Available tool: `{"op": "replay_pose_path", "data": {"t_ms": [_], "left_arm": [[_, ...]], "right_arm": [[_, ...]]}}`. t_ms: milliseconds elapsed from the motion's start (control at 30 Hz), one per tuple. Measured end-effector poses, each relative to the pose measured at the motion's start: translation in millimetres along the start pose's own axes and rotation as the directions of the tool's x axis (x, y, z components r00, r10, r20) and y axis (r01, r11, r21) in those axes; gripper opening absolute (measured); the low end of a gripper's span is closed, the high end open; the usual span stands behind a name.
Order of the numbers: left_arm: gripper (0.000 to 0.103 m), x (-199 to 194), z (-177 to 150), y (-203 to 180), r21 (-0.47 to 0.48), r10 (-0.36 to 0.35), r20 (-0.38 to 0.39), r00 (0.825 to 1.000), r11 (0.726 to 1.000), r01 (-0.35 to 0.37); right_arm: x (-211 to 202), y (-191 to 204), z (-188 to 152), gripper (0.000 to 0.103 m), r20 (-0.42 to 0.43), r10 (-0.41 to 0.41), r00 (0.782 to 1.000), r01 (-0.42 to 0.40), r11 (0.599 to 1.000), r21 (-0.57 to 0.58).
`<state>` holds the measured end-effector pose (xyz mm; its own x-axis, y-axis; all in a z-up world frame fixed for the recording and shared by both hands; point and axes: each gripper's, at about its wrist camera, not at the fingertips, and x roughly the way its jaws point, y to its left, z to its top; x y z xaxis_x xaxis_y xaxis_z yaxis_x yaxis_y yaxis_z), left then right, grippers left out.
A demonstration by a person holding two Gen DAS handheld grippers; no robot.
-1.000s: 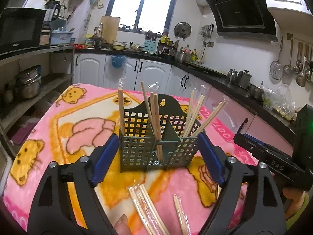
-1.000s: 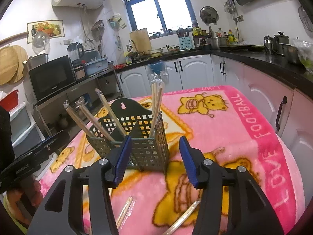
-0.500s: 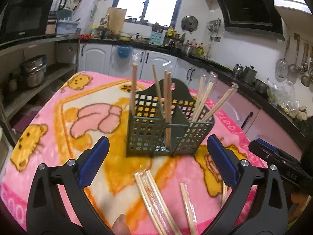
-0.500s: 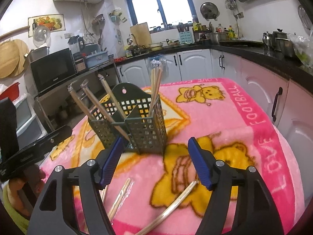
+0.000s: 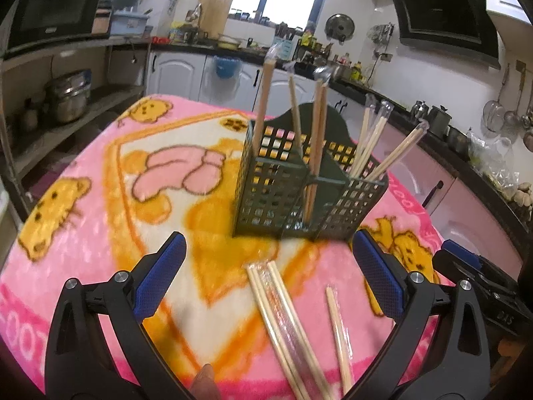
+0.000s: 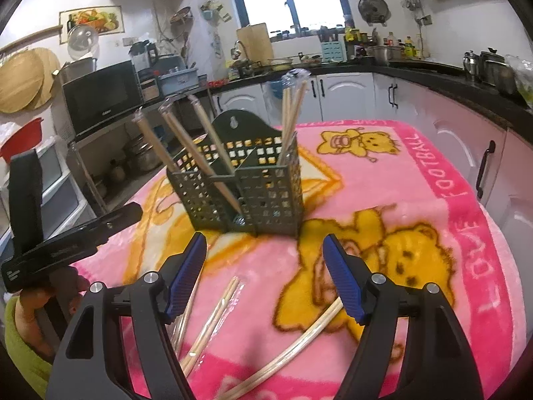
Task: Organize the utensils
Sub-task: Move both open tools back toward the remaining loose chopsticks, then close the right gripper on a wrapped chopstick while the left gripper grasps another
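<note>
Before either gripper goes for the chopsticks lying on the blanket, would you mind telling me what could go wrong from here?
1. The loose wrapped chopsticks lie close together on the soft blanket, so the open left gripper may pinch several, or fabric.
2. The chopstick by the open right gripper lies crosswise and could roll away.
3. The holder looks light, with sticks leaning outward; a bump might tip it.

On the table I am working over, a fleecy pink blanket printed with yellow cartoon bears (image 6: 383, 200) carries a dark green perforated plastic utensil caddy (image 6: 253, 196) and several loose cellophane-wrapped wooden chopstick pairs (image 5: 283, 320) lying flat.
</note>
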<state>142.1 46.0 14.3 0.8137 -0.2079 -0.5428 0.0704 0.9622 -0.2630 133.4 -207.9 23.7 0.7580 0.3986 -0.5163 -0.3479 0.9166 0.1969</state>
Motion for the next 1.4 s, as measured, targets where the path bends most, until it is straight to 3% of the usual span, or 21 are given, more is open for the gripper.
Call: {"op": "replay_pose_path", "data": {"t_ms": [300,433,700,933,1233,1400], "left_arm": [[0.091,21,-20,24,-0.066,0.002,-0.102,0.995,0.998,-0.009],[0.074,32,-25,28,-0.075,-0.011,-0.137,0.991,0.997,0.000],[0.059,47,-33,28,-0.086,-0.023,-0.184,0.983,0.996,0.008],[0.040,62,-38,29,-0.090,-0.021,-0.239,0.971,0.996,-0.001],[0.036,78,-35,24,-0.088,-0.057,-0.268,0.962,0.996,0.034],[0.027,89,-32,30,-0.118,-0.070,-0.274,0.959,0.992,0.039]], "right_arm": [[21,11,-13,0.070,-0.068,0.020,0.997,-0.022,1.000,-0.021],[33,16,-20,0.070,-0.110,0.027,0.994,-0.032,0.999,-0.038],[50,24,-31,0.066,-0.169,0.039,0.985,-0.047,0.998,-0.047],[64,23,-37,0.058,-0.216,0.034,0.976,-0.044,0.998,-0.045],[80,24,-36,0.048,-0.248,0.031,0.968,-0.044,0.998,-0.047],[87,25,-34,0.048,-0.262,0.024,0.965,-0.038,0.998,-0.049]]}}
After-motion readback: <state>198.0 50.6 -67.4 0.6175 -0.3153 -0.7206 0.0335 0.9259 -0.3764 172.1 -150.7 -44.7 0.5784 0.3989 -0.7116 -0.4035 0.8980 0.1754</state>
